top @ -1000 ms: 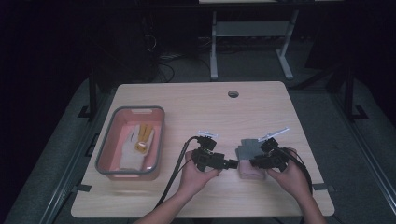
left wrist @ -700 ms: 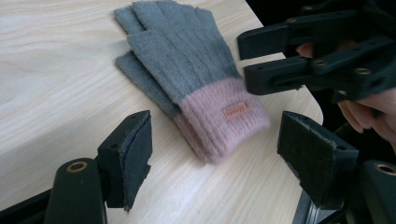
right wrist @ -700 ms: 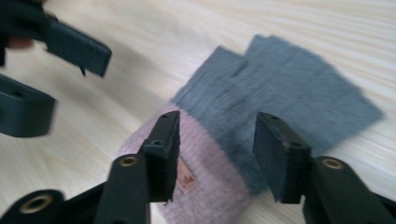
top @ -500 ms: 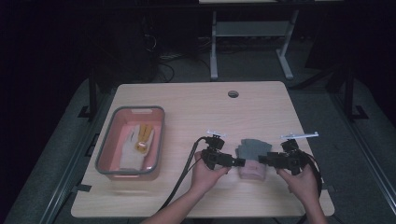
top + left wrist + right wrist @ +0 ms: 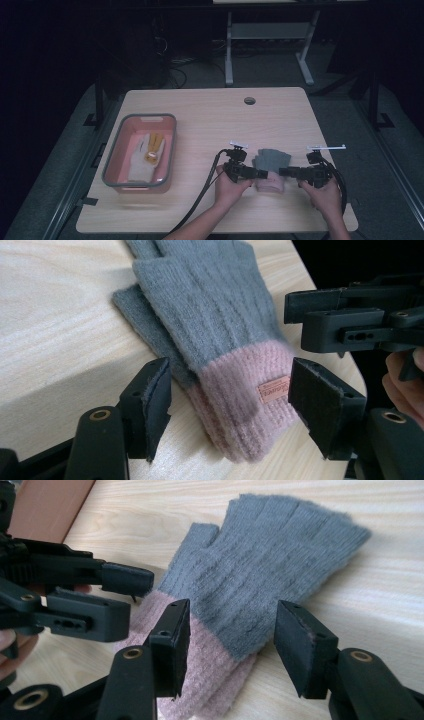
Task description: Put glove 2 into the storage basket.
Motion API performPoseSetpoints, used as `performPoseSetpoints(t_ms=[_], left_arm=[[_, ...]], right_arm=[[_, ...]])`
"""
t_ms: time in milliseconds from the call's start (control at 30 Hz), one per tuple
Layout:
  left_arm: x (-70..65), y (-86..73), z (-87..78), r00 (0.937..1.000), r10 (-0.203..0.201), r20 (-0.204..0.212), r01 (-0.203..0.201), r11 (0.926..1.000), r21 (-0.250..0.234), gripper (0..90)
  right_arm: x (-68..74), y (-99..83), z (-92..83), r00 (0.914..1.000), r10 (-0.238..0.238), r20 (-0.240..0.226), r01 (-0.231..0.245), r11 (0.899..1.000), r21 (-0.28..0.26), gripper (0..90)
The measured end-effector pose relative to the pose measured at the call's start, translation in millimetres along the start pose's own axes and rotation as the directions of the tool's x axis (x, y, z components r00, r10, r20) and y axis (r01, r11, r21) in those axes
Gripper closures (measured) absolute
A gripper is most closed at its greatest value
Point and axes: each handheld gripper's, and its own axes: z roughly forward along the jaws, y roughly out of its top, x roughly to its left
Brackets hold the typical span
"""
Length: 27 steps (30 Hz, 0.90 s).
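Observation:
A grey knit glove (image 5: 272,159) with a pink cuff (image 5: 270,184) lies flat near the table's front edge, its cuff toward the person. In the left gripper view the glove (image 5: 215,315) has a small tag on the cuff (image 5: 240,400), and a second grey layer peeks out beneath it. My left gripper (image 5: 262,174) comes in from the left, and its open jaws (image 5: 235,390) straddle the cuff. My right gripper (image 5: 282,172) faces it from the right. It stands open (image 5: 232,630) over the seam between cuff and grey knit (image 5: 270,565). Neither holds anything.
A grey-rimmed pink tray (image 5: 112,165) stands at the table's left and holds a pale glove with an orange-yellow item (image 5: 150,150). A cable hole (image 5: 249,100) sits near the far edge. Black cables trail off the front edge from both grippers.
The right hand has drawn back to the right, off the glove. The left hand has shifted right, toward the cuff. The glove now lies flat between them.

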Motion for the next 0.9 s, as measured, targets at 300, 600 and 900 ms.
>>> performPoseSetpoints(t_ms=[300,600,900], left_arm=[[4.0,-1.3,9.8,0.9997,-0.024,0.001,0.024,0.9992,0.031,38.5],[5.3,-0.8,11.8,0.9991,-0.041,0.013,0.041,0.9987,0.032,44.9],[9.2,-0.7,14.8,0.9954,-0.077,0.057,0.075,0.9961,0.046,52.8]], right_arm=[[-6.3,-2.6,5.0,0.9986,0.052,0.006,-0.052,0.999,0.015,49.1],[-15.5,-6.6,12.9,0.9918,0.122,-0.039,-0.120,0.992,0.030,51.9],[-18.9,-12.9,21.3,0.9696,0.218,-0.110,-0.217,0.976,0.025,61.0]])
